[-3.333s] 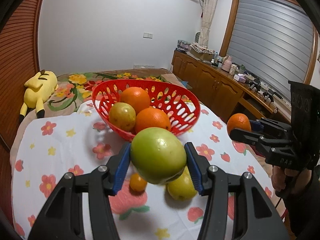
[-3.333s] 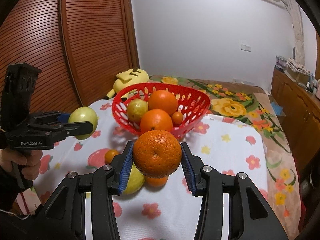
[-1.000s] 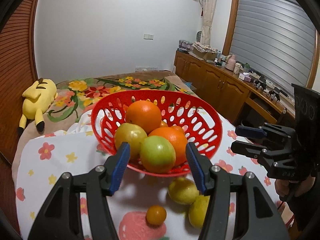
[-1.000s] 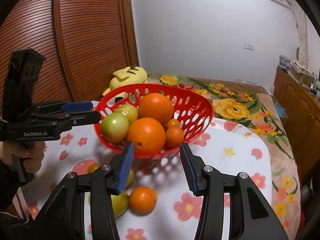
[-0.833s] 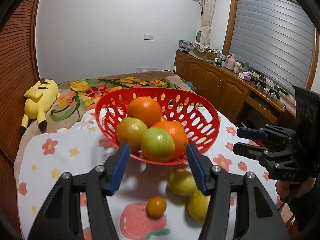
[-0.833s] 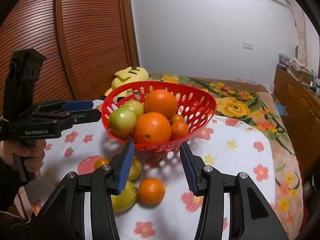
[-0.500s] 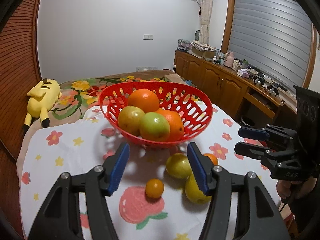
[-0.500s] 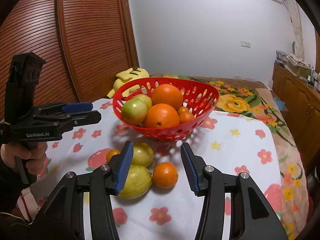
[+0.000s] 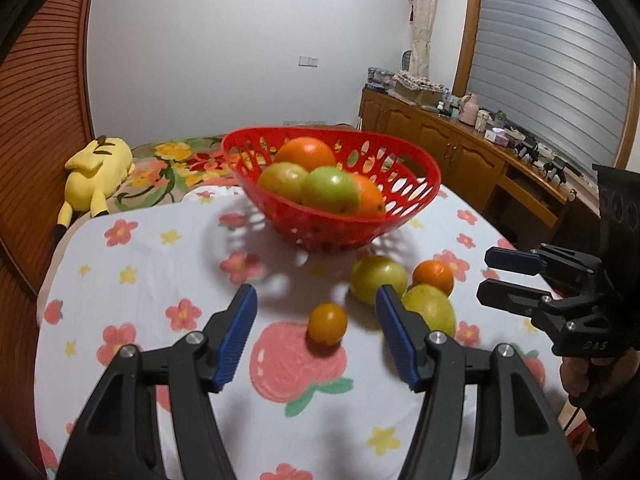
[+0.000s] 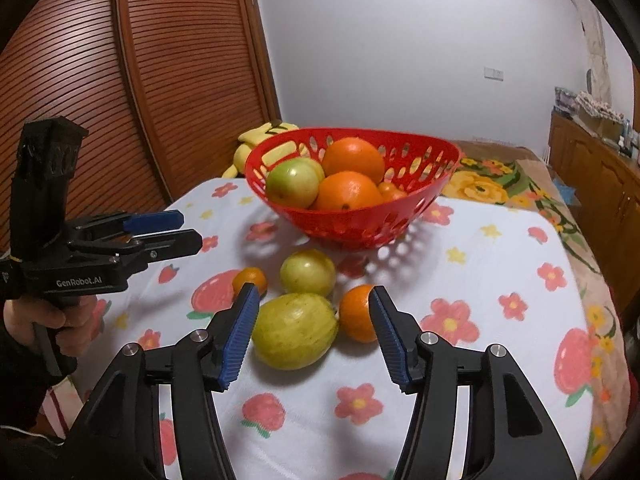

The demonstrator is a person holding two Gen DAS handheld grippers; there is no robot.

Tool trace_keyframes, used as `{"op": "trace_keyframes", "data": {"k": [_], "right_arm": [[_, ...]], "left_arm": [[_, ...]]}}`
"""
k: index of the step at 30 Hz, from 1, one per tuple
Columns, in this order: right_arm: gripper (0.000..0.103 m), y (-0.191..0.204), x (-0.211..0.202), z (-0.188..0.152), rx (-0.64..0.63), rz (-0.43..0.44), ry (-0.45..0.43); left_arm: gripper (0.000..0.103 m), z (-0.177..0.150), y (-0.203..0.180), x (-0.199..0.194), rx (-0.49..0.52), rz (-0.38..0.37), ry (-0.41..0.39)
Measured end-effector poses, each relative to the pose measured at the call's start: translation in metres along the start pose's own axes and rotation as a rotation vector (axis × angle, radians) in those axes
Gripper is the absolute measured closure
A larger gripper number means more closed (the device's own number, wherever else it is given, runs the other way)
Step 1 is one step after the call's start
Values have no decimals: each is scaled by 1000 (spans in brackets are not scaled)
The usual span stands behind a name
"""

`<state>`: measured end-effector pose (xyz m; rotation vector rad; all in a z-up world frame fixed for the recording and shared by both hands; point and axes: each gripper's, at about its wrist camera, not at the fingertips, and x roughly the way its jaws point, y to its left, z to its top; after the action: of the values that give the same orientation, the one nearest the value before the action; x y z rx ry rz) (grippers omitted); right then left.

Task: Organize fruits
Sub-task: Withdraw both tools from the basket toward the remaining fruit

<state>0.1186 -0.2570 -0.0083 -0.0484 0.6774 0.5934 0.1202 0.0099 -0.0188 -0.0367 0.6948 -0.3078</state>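
**A bedroom in a family home**

The place was a room in a home, most probably a bedroom. Behind the table there was a bed with a flowered cover (image 9: 176, 160), and a yellow plush toy (image 9: 94, 168) lay on it. A tall wooden sliding door (image 10: 120, 80) with thin slats stood along one wall, like a wardrobe. On the other side ran low wooden cabinets (image 9: 440, 148), and small household things were standing on top of them. A curtain (image 9: 422, 12) hung near a window closed by a grey shutter (image 9: 548, 76). The table had a cloth with flowers and strawberries (image 9: 140, 260), and a red basket (image 9: 396, 216) of fruit stood on it.
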Motion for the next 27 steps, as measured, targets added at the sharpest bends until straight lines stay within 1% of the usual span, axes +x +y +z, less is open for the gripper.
{"op": "trace_keyframes", "data": {"k": [1, 12, 18, 23, 27], "right_arm": [[42, 1, 3, -3, 4, 3, 8], [41, 11, 23, -13, 6, 18, 54], [41, 14, 33, -16, 2, 21, 80], [40, 16, 39, -17, 5, 22, 96], [37, 17, 45, -18, 1, 12, 107]], "left_arm": [[42, -4, 1, 1, -3, -1, 4], [42, -25, 9, 15, -27, 9, 22], [42, -31, 13, 19, -37, 16, 18], [42, -32, 12, 17, -24, 26, 4], [42, -35, 12, 16, -21, 34, -1]]}}
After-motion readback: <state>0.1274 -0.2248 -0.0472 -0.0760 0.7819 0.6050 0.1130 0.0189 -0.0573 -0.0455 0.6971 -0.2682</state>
